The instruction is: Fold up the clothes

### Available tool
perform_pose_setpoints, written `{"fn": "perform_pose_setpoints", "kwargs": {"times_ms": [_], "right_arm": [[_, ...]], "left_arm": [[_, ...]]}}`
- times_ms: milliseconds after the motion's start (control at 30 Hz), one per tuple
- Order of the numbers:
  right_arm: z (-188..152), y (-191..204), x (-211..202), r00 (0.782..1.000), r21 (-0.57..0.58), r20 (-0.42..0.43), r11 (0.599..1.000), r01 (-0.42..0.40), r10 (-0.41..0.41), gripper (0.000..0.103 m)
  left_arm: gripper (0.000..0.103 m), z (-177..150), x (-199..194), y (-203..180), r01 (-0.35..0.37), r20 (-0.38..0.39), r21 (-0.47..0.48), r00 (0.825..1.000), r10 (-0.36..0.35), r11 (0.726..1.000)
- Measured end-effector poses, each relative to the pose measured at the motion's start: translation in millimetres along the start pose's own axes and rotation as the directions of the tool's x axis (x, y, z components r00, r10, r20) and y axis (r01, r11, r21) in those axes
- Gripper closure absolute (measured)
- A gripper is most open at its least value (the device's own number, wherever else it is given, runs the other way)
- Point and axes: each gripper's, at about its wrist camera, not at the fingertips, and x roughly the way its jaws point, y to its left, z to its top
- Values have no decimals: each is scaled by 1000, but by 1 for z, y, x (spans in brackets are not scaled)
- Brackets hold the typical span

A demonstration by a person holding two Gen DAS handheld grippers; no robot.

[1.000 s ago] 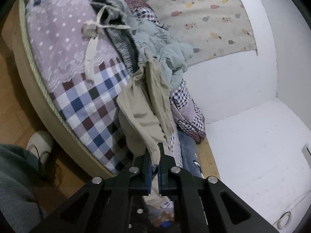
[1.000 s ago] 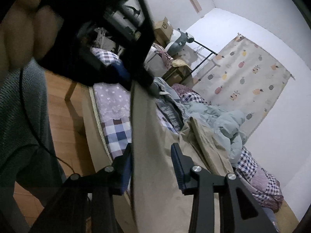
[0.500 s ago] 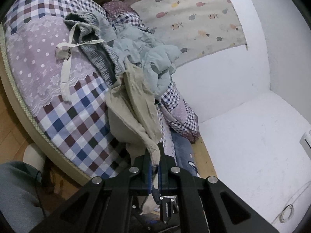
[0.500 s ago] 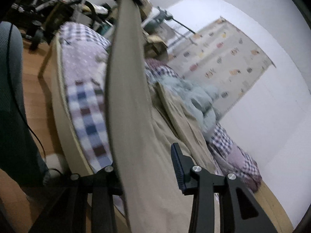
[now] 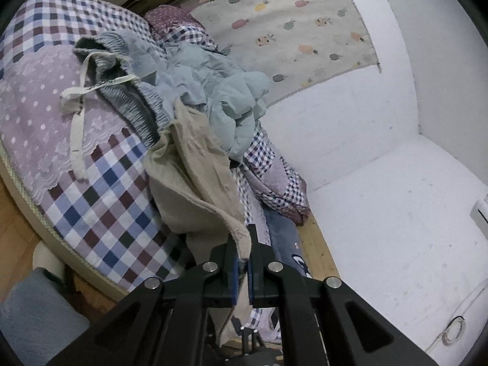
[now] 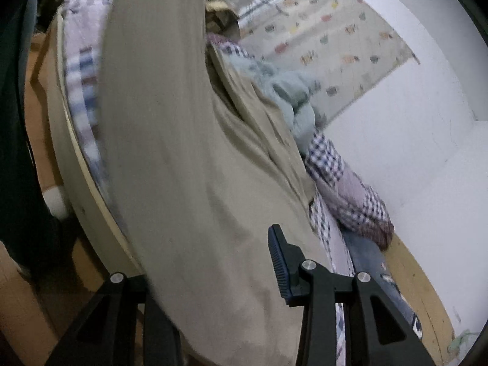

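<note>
In the left wrist view, the left tool (image 5: 241, 270) is clamping a corner of the beige cotton garment (image 5: 195, 183), lifting it off the checked bed (image 5: 100, 213) to spread it. In the right wrist view, the right tool (image 6: 213, 274) is standing apart, the same garment (image 6: 183, 152) draping between its 2 fingers.

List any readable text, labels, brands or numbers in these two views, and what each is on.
None can be read.
Blue fabric beside the bed: white marks, cut off and too small to tell if they are letters.
Curtain: fruit prints only, no words.
Khaki garment, held in the left gripper: no label showing.
Right gripper, open around the same garment: no markings visible.
</note>
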Motion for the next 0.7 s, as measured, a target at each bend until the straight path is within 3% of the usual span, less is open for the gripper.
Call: {"fn": "perform_pose_setpoints", "kwargs": {"times_ms": [200,433,500,600,700], "right_arm": [[-33,-13,25,992,10,-115,999,46,-44,62],[-80,-19,47,972,-61,-198,992,113,-123,48],[-91,-20,48,968,-86,-198,987,137,-152,46],[-105,-21,48,962,-123,-187,976,177,-198,34],[-116,-23,47,957,-144,-192,970,194,-220,33]], "left_arm": [[101,11,-4,-13,-11,36,19,999,10,1000],[101,19,0,-26,-26,24,64,999,25,998],[101,20,2,-27,-30,20,66,999,29,997],[101,21,4,-31,-32,15,75,999,31,997],[101,23,7,-36,-32,13,86,999,31,996]]}}
